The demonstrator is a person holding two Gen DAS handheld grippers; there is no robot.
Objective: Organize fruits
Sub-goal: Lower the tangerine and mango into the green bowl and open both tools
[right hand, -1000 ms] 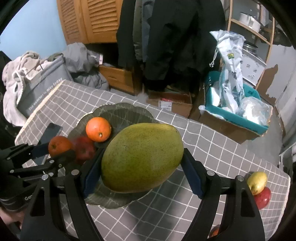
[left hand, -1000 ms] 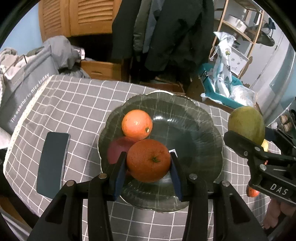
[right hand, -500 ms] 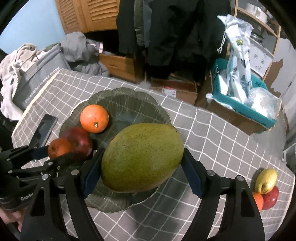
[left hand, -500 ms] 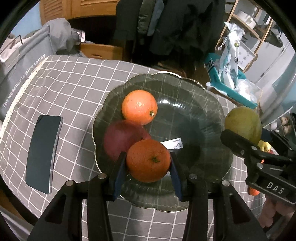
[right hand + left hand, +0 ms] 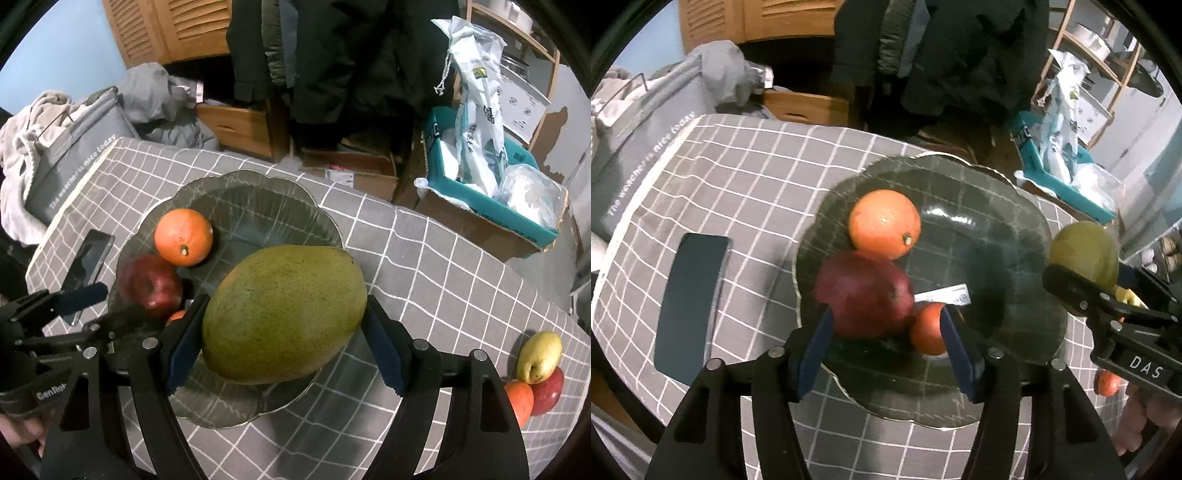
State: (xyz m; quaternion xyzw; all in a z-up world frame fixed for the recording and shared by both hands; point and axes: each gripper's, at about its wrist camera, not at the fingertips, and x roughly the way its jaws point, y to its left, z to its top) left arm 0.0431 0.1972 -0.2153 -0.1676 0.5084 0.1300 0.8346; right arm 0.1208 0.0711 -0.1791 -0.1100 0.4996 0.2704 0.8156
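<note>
So the left gripper (image 5: 886, 332) has just let go of its orange: half a second ago that small orange (image 5: 929, 328) was pinched between the blue pads, and now the jaws are spread wide and it's sitting on the glass plate (image 5: 1015, 206), tucked against the right pad and right next to the red apple (image 5: 864, 295). Looks to me like that drop-off is done, so the left side is free to back out and go fetch something else. The right gripper (image 5: 284, 321) is clamped on the big green mango (image 5: 284, 314), holding it above the near edge of the plate, same grip as a second ago, so my guess is that's the next thing going in. Count time: 3 fruits in the plate (2 oranges counting the bigger orange (image 5: 884, 223) at the back, plus 1 apple), 1 mango in the air, and 3 more waiting in a little cluster at the table's right edge: 1 yellow pear (image 5: 539, 356), 1 red fruit (image 5: 550, 391) and 1 orange fruit (image 5: 519, 402). There's also 1 phone (image 5: 692, 306) lying left of the plate on the checked tablecloth (image 5: 746, 177).
</note>
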